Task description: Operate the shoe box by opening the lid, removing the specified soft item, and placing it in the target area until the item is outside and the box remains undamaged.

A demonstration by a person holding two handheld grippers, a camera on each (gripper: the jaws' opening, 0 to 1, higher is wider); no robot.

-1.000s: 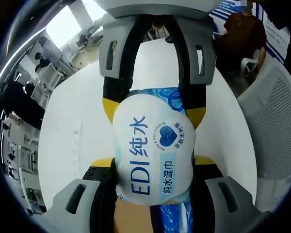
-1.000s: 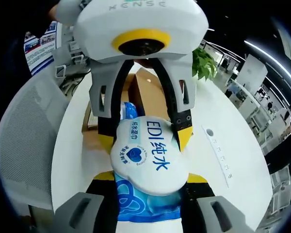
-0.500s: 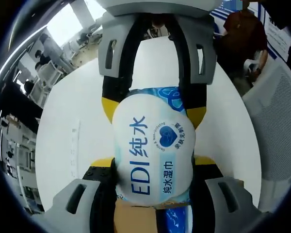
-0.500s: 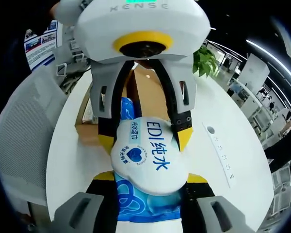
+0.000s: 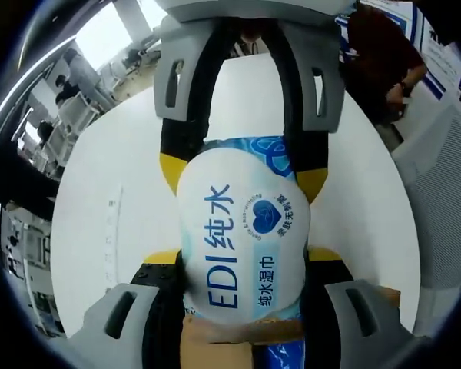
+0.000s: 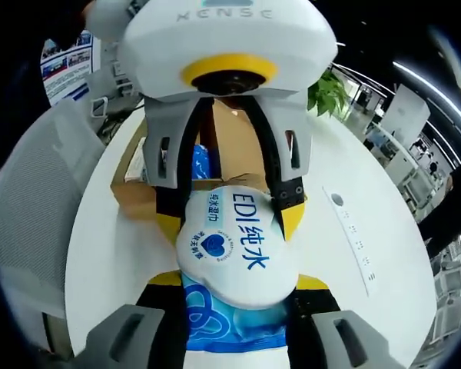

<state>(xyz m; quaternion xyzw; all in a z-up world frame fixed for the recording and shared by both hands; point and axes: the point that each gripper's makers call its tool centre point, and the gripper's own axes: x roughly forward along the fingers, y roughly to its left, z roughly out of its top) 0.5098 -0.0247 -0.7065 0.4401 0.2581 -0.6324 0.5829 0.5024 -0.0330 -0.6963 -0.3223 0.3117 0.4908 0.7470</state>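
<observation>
While both grippers pinch it from opposite ends, the wipes pack [image 5: 242,234] hangs in the air above the white table [image 5: 131,192], already out of the shoe box [image 6: 215,150]. Left gripper [image 5: 242,265] has its jaws closed on one end of the pack; right gripper [image 6: 234,284] has its jaws closed on the other end, w/ each gripper facing the other across the pack. In the right gripper view the box sits on the table beyond the pack, flaps up, looks intact. Pack is a soft plastic pouch, prob. moderately heavy w/ wet wipes inside, skin glossy and likely slippery; it bulges between the jaws, so it gives under pressure. Best hold, as a judgement: the flat sealed ends or across the short sides, not the round label lid in the middle, which could pop open. Firm but not crushing squeeze. Next step prob. lowering it onto bare table beside the box, keeping it level so it doesn't slide out.
</observation>
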